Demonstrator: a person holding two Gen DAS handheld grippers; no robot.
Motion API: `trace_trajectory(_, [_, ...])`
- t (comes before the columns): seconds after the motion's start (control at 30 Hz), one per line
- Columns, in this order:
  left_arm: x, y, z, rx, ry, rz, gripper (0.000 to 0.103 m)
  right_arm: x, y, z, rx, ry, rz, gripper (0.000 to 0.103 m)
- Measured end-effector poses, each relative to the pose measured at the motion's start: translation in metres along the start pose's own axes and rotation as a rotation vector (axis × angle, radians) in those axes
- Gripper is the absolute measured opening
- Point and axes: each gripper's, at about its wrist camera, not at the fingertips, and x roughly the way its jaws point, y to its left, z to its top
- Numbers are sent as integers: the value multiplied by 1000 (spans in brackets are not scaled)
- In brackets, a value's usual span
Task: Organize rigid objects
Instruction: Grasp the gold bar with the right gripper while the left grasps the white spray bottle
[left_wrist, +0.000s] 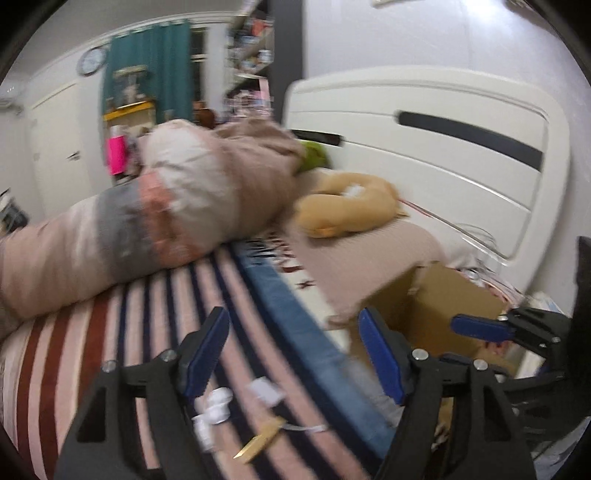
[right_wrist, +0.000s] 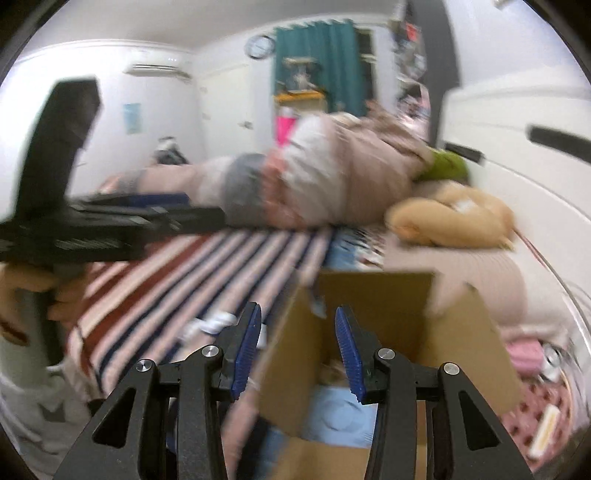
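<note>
Lying just below the wide-apart left tongs (left_wrist: 295, 354), a wooden clothespin (left_wrist: 260, 441) points diagonally; right tongs (right_wrist: 299, 350) gape over the cardboard box (right_wrist: 373, 295).

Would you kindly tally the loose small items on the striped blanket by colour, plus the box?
White items: 2, a knotted piece and a small tag.
Wooden clothespin: 1.
Brown cardboard box: 1.
Total: 4.
</note>
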Motion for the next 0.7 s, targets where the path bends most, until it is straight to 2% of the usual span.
trace_trajectory(0.1, [-11, 37, -21, -51, -2, 44, 73, 15, 33, 5, -42, 20, 66, 45])
trace_trajectory(0.3, [-3, 95, -71, -119, 46, 91, 74, 79, 84, -16, -49, 176, 179, 47])
trace_trajectory(0.4, [17, 116, -101, -157, 102, 109, 74, 118, 90, -39, 32, 277, 206, 47])
trace_trajectory(0.53, [48, 128, -134, -207, 178, 87, 74, 169, 76, -78, 230, 415, 203, 47])
trace_trajectory(0.7, [81, 134, -163, -266, 253, 56, 73, 208, 57, -102, 382, 454, 162, 47])
